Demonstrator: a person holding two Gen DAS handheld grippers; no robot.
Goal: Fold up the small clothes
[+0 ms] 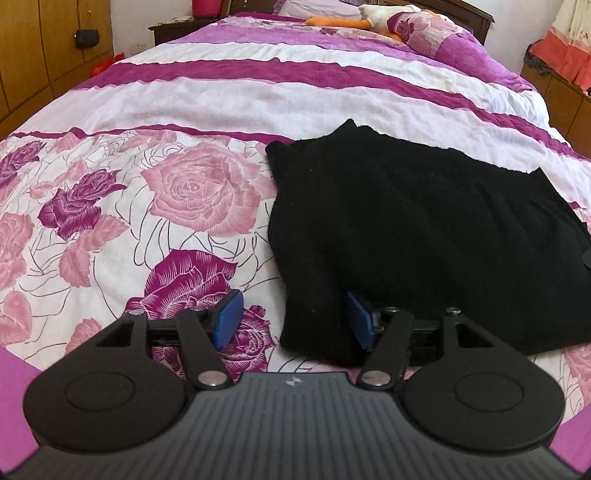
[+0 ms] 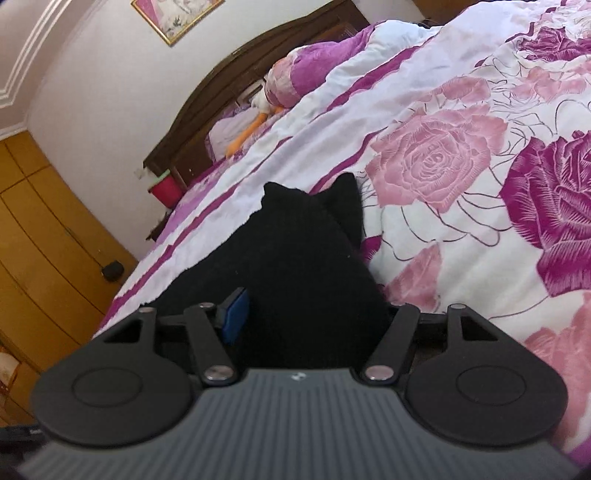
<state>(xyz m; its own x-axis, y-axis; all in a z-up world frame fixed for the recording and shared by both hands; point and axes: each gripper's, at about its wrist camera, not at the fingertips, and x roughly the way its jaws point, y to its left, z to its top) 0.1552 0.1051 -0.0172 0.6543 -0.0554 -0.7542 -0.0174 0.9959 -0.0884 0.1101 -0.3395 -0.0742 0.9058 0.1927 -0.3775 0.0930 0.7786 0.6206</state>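
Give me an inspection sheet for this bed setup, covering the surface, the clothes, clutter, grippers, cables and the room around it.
Surface: bed with floral bedspread, pink and purple roses, striped farther up.
Job's things: one black garment lying flat on the bedspread.
Clutter: stuffed toy near the pillows.
Grippers: left gripper open, the garment's near corner between its blue pads; right gripper has black cloth between its jaws, grip cannot be told.
Cables: nothing seen.
Surroundings: wooden wardrobe, headboard, red container, framed picture.
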